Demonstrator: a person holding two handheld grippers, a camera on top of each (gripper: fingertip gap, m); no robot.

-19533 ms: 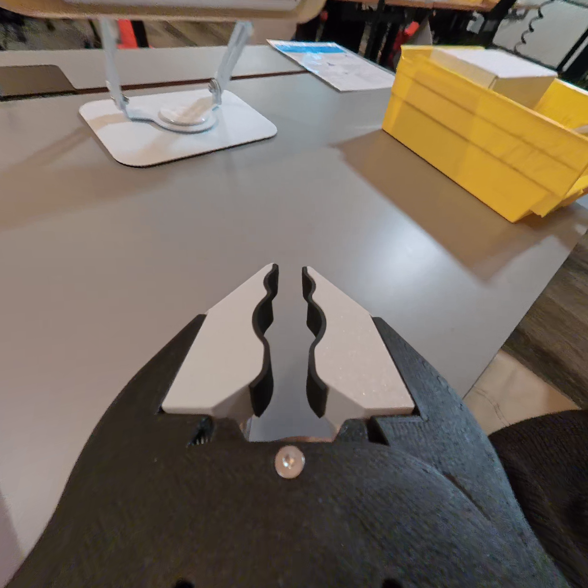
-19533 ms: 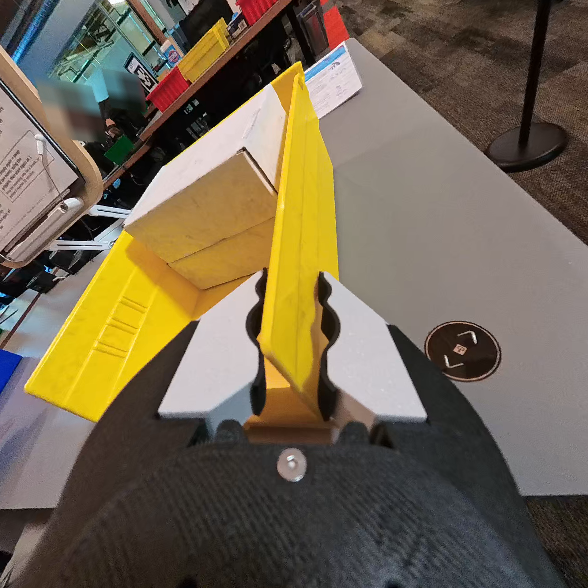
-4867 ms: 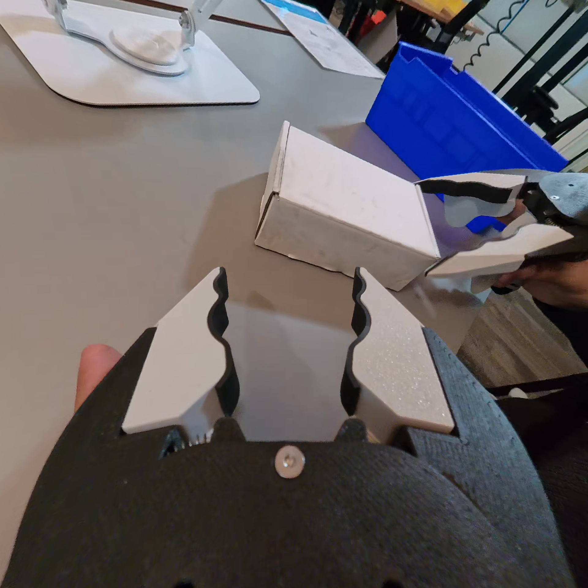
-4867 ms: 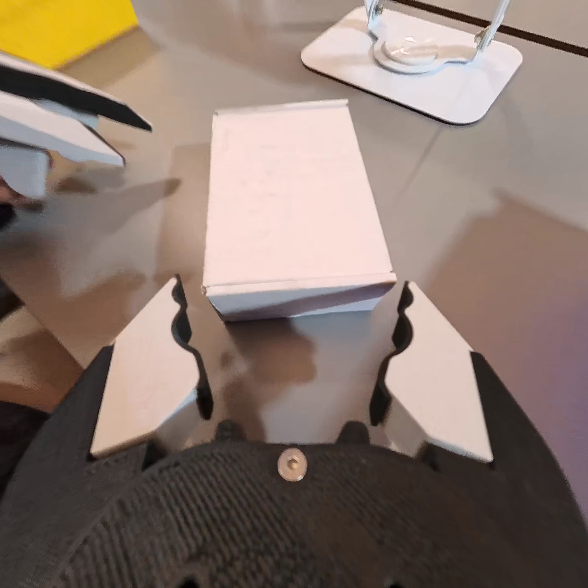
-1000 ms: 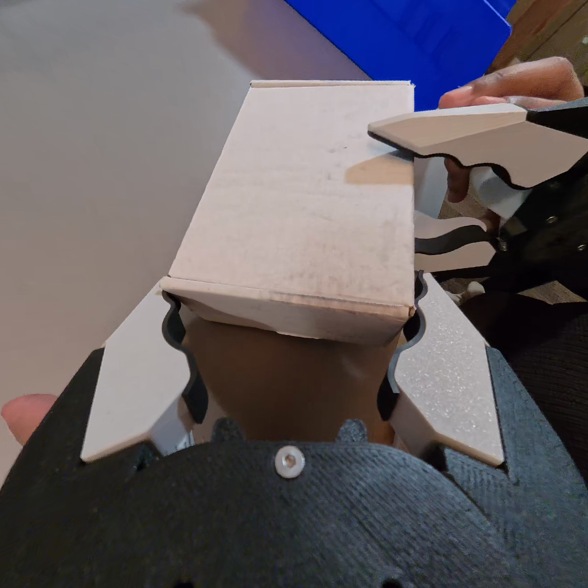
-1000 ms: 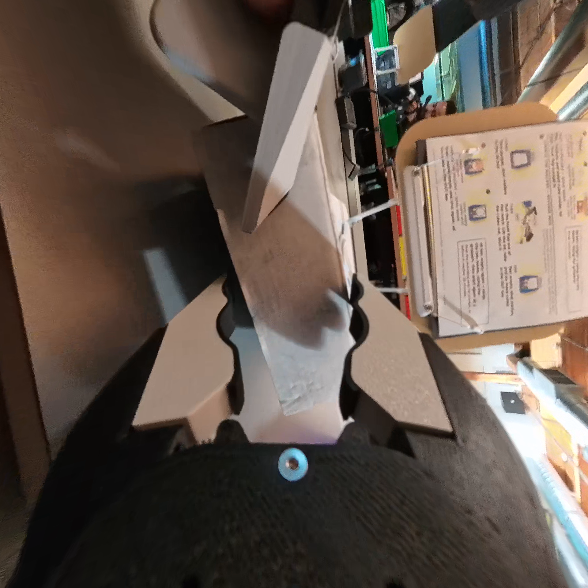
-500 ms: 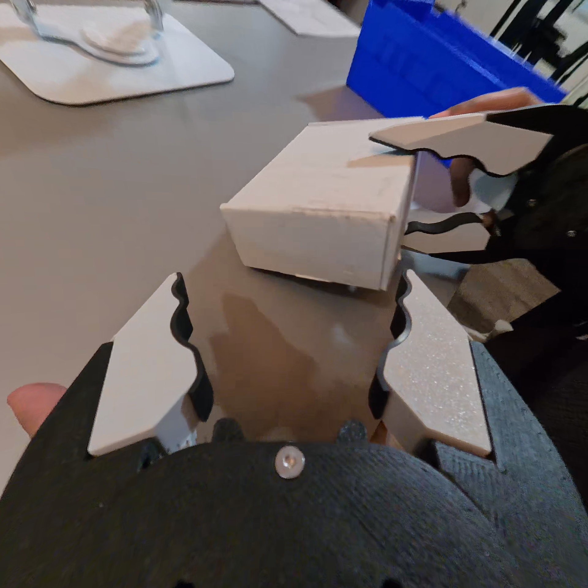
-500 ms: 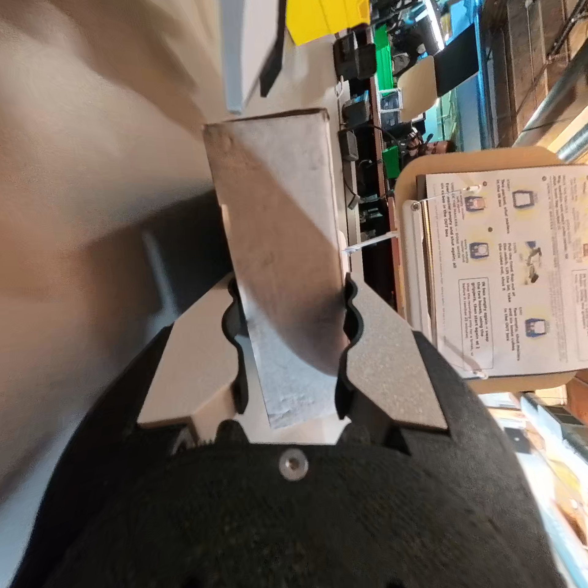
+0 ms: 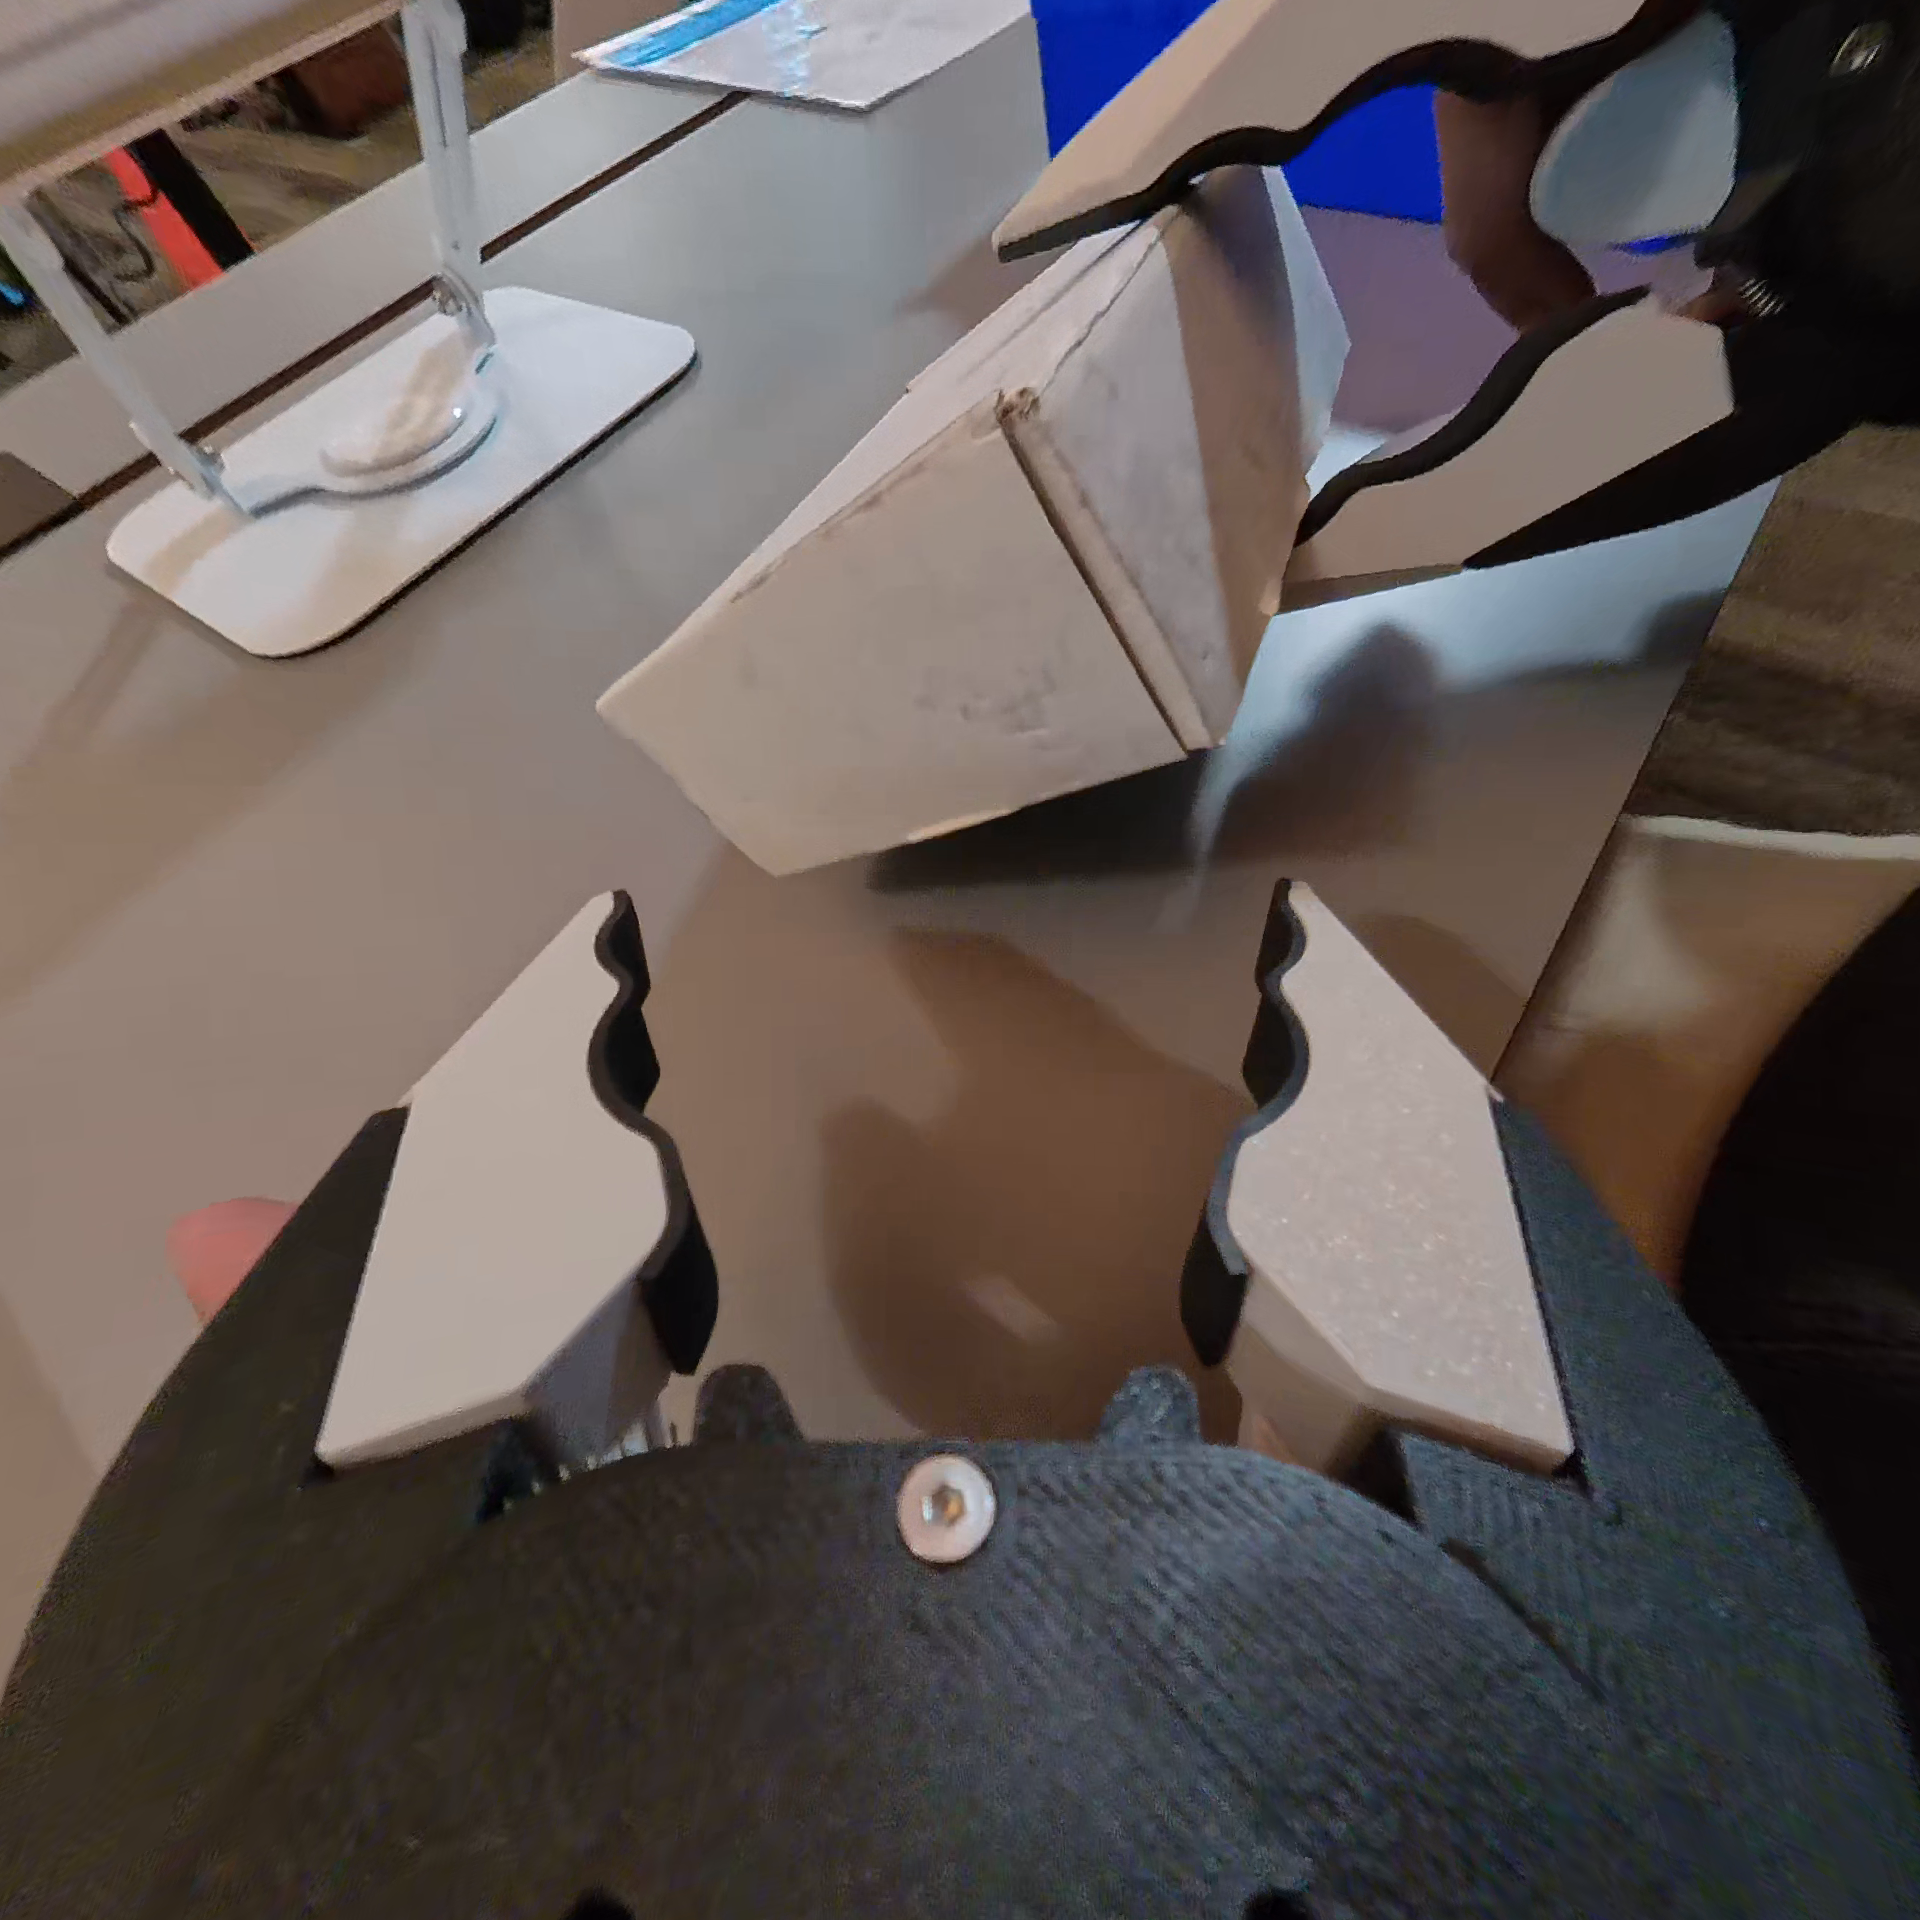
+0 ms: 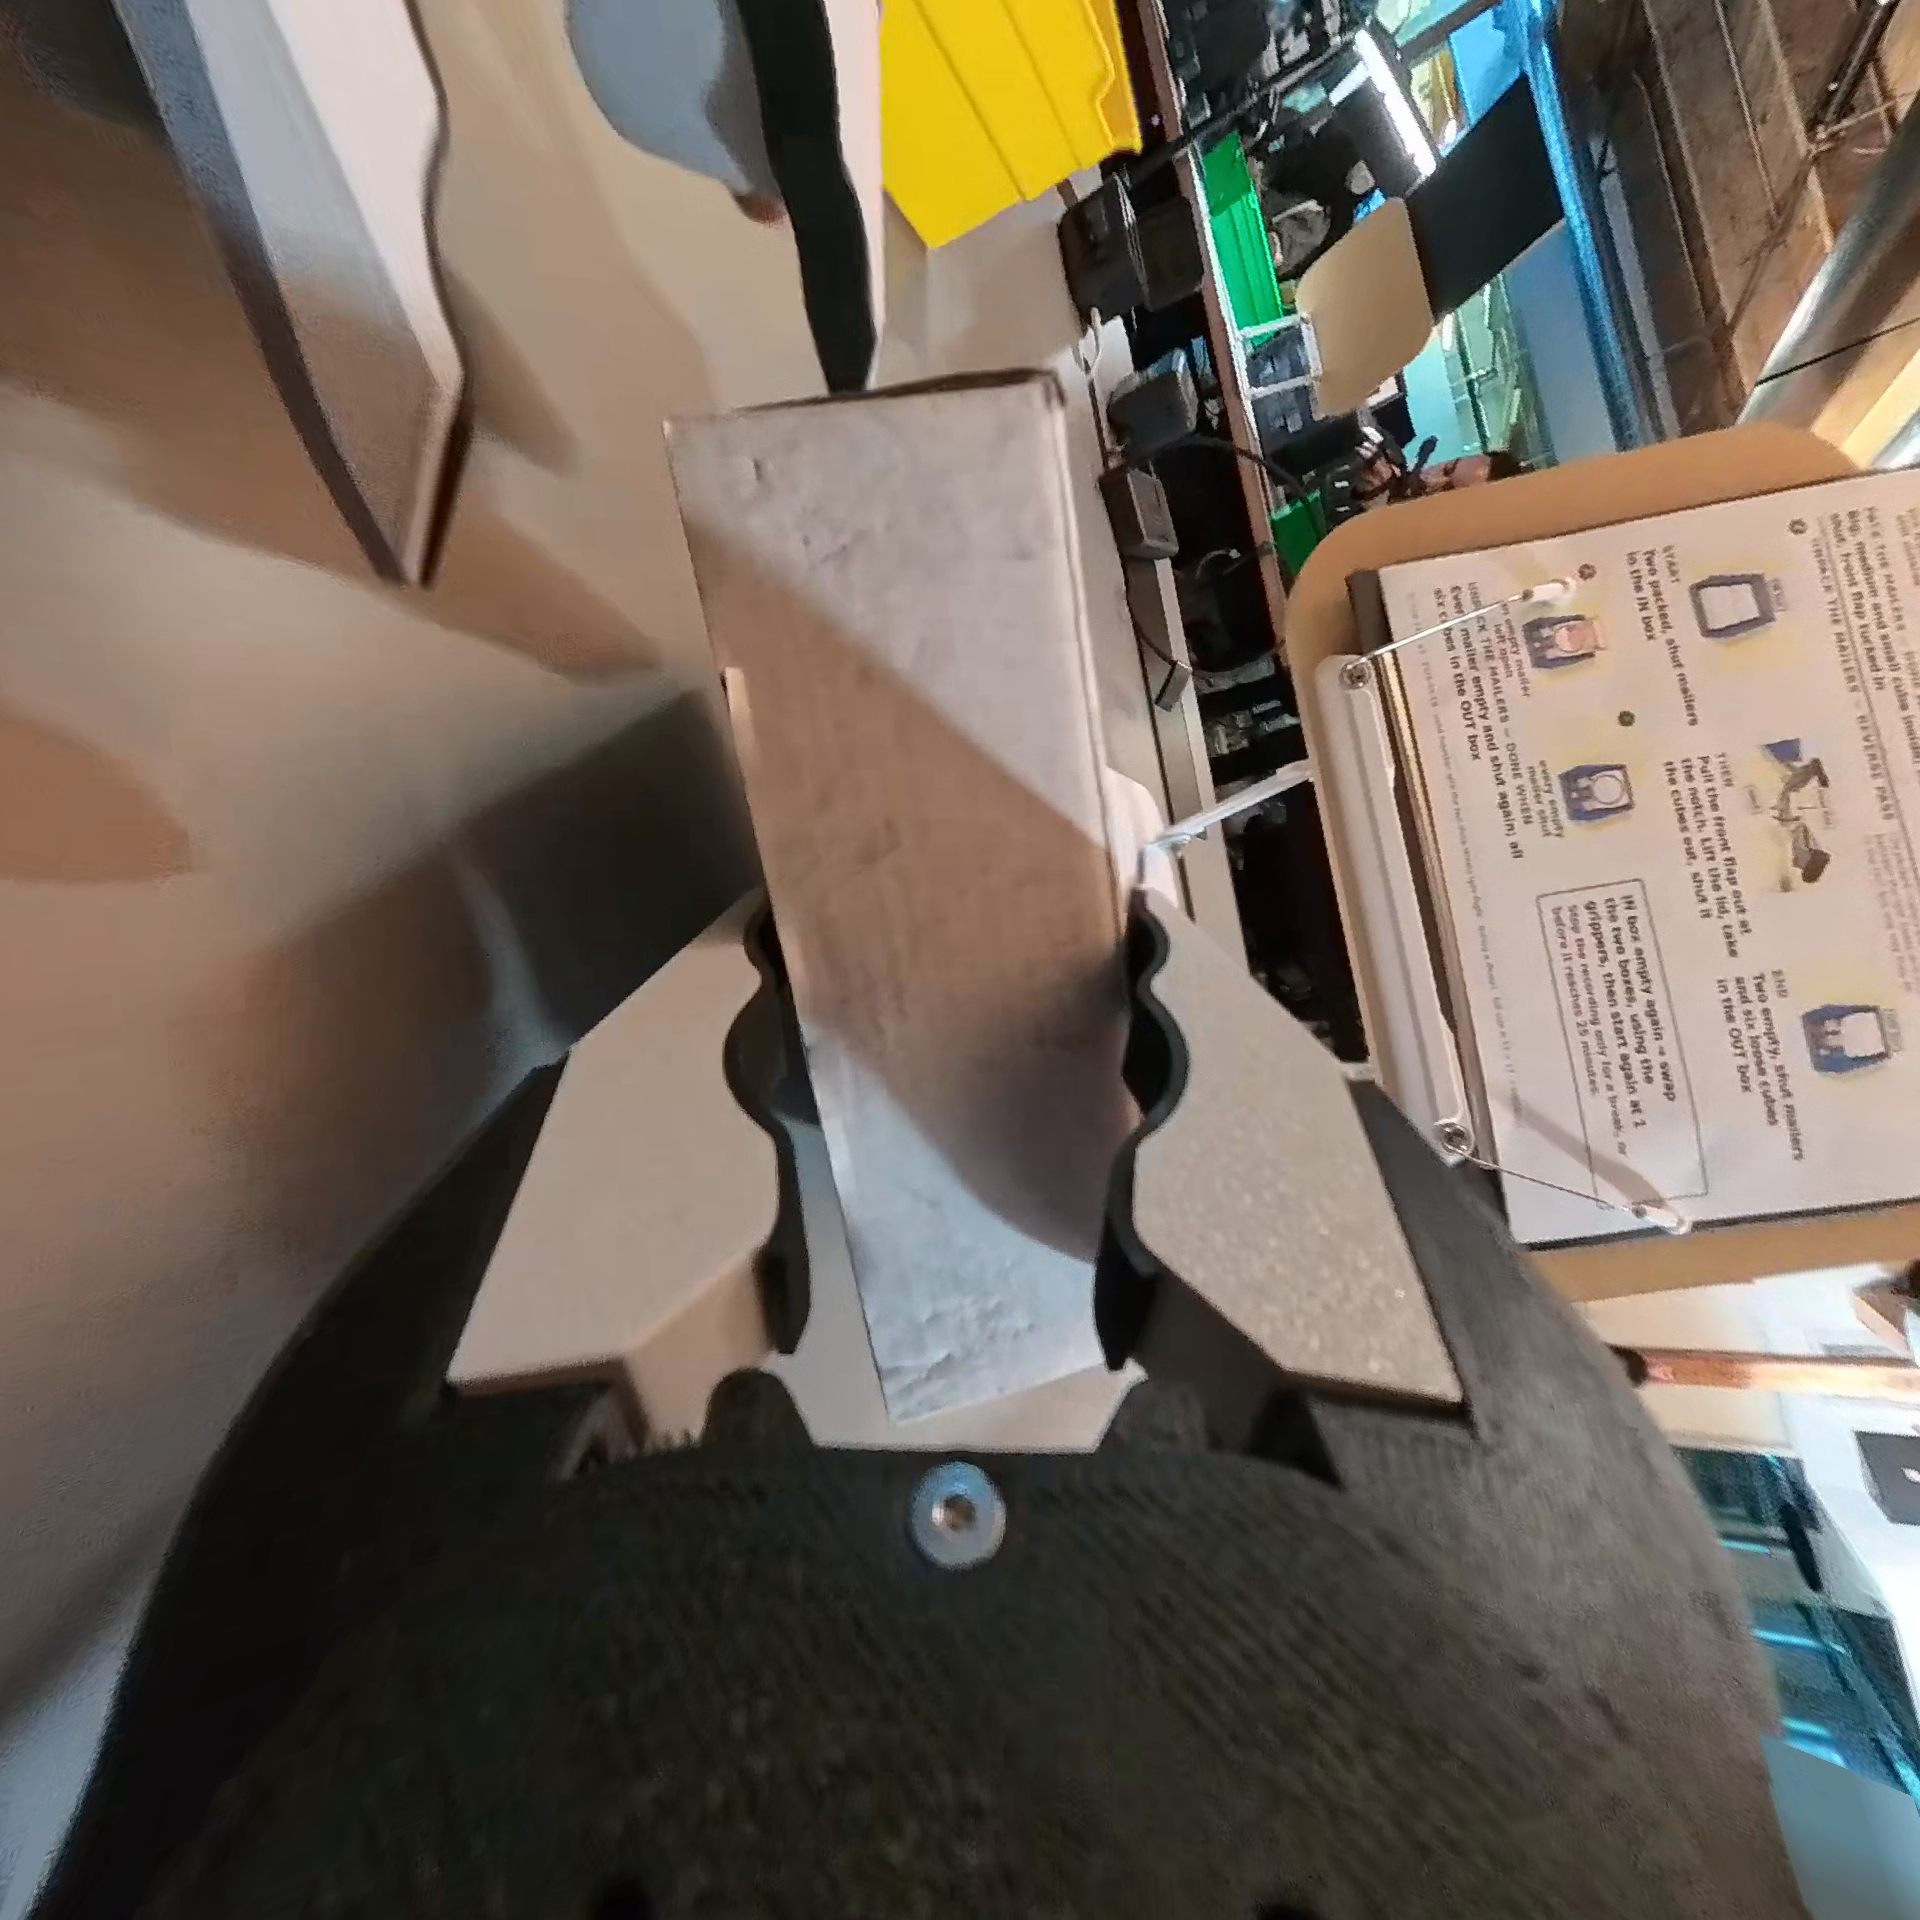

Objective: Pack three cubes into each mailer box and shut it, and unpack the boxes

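Observation:
A closed white mailer box [image 9: 935, 644] is tilted, its right end raised off the grey table [image 9: 312, 883] and its lower left edge near the surface. My right gripper [image 9: 1153, 395] is shut across that raised end, one finger above and one below. In the right wrist view, which is rolled sideways, the box [image 10: 904, 675] sits clamped in the right gripper [image 10: 945, 914]. My left gripper [image 9: 951, 904] is open and empty, a short way in front of the box and not touching it. Its fingers [image 10: 343, 260] show at the top left of the right wrist view. No cubes are visible.
A blue bin [image 9: 1081, 94] stands behind the box. A white stand base [image 9: 405, 457] and a printed sheet [image 9: 790, 52] lie at the back left. The table edge [image 9: 1662, 675] runs close on the right. A yellow bin [image 10: 997, 94] and an instruction board [image 10: 1610, 831] show beyond. From either gripper's tips it is about 30 cm to the white stand base [image 9: 405, 457].
The right gripper has turned and tipped the box, raising its gripped end. The left gripper, earlier around the box's near end, has drawn back and stays open.

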